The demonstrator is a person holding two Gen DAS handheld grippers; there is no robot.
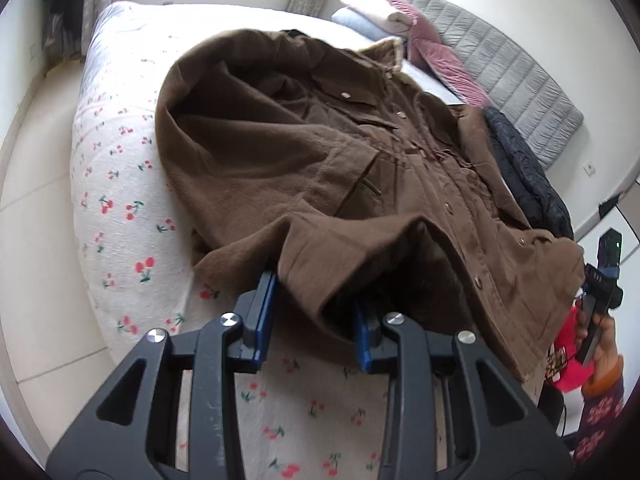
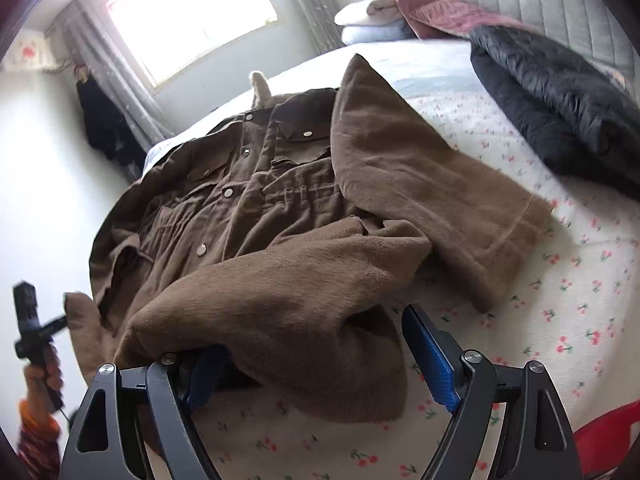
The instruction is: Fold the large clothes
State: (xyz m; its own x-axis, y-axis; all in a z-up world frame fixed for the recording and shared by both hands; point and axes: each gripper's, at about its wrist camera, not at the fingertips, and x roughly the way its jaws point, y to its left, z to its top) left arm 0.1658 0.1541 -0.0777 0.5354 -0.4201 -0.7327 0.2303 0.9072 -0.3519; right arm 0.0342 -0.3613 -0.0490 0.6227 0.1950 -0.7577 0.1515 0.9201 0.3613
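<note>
Gripping the brown coat (image 1: 304, 152) hem, left hand-held gripper (image 1: 316, 328); right hand-held gripper (image 2: 320, 364) open.

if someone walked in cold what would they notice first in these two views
A big brown coat sprawls buttoned-side up across the middle of the cherry-print bedspread, one sleeve folded over its front. At its near hem the left gripper has fabric between its blue pads, and the right gripper stands wide around another bunch of hem. A black quilted jacket lies heaped beyond the coat, near the pillows.
</note>
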